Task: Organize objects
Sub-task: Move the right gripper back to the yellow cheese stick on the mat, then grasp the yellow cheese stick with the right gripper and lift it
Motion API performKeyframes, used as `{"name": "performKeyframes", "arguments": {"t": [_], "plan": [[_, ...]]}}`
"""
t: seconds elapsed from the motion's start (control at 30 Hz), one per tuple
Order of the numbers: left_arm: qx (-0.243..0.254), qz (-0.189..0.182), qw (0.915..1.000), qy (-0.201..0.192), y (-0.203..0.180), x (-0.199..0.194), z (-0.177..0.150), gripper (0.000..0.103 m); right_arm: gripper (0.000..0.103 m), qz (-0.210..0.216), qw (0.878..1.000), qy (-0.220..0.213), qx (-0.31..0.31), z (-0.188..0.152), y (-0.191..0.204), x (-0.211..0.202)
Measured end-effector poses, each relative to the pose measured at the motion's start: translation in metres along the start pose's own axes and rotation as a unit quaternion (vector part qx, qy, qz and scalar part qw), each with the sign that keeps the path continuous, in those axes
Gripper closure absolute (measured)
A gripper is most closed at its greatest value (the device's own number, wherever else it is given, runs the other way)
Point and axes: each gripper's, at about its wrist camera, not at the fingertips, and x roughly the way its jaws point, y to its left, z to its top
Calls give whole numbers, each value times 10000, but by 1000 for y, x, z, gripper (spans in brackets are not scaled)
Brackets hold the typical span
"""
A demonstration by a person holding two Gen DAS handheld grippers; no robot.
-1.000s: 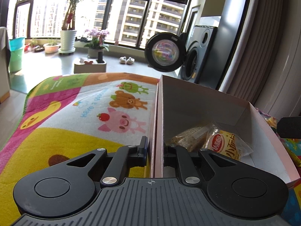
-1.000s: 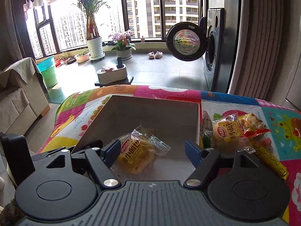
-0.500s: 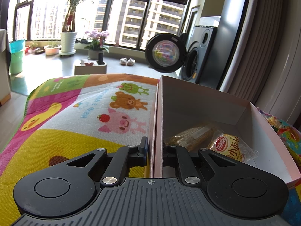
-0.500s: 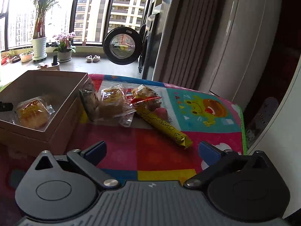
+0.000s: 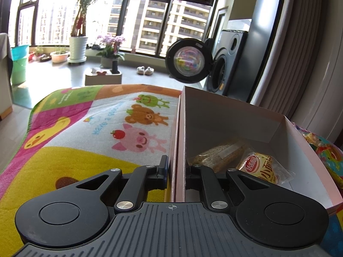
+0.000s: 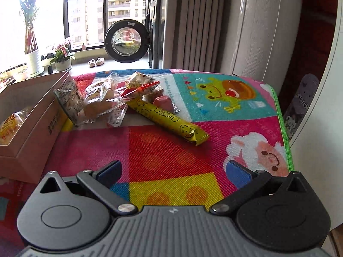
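L claw (image 5: 176, 171) pinching box (image 5: 225, 115) wall, R claw (image 6: 174, 169) wide.

Sunlit windows (image 5: 167, 21), washer (image 5: 225, 64), grey curtain (image 6: 193, 21).

left tongs (image 5: 175, 169): black arms, ribbed grey base, silver screws
right tongs (image 6: 173, 171): same build, blue pads (image 6: 235, 169)

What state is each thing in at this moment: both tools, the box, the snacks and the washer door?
Left tool: shut on the box wall.
Right tool: open, empty, above the mat.
Box: open-topped, two packets inside.
Bread packet: lying in the box.
Yellow cheese stick: lying on the mat, outside the box.
Snack pile: loose beside the box.
Washer door: swung open.
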Motion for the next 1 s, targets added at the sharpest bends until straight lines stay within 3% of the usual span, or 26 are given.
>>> {"name": "performKeyframes", "arguments": {"t": [0.13, 0.33, 0.37, 0.47, 0.5, 0.63, 0.73, 0.9, 1.0], "plan": [[1, 1, 10000, -4, 0, 0, 0, 90, 0, 45, 9994, 63, 334, 23, -16, 24], [1, 1, 10000, -7, 0, -1, 0, 90, 0, 359, 9888, 179, 1434, 67, -42, 75], [1, 1, 10000, -7, 0, -1, 0, 90, 4, 315, 9880, 213, 1495, 74, -43, 85], [2, 2, 10000, -6, 0, -1, 0, 90, 35, 227, 9890, 440, 1396, 87, -39, 110], [2, 2, 10000, -6, 0, -1, 0, 90, 40, 209, 9886, 493, 1404, 90, -38, 117], [2, 1, 10000, -9, 0, -1, 0, 90, 45, 408, 9851, 562, 1572, 100, -35, 133], [3, 1, 10000, -7, 0, -1, 0, 90, 55, 412, 9886, 568, 1334, 101, -22, 135], [1, -1, 10000, -2, 0, -1, 0, 90, 59, 536, 9922, 624, 938, 94, -13, 114], [0, -4, 10000, 10, -1, -1, 0, 90, 60, 883, 9891, 746, 915, 77, -16, 88]]}}
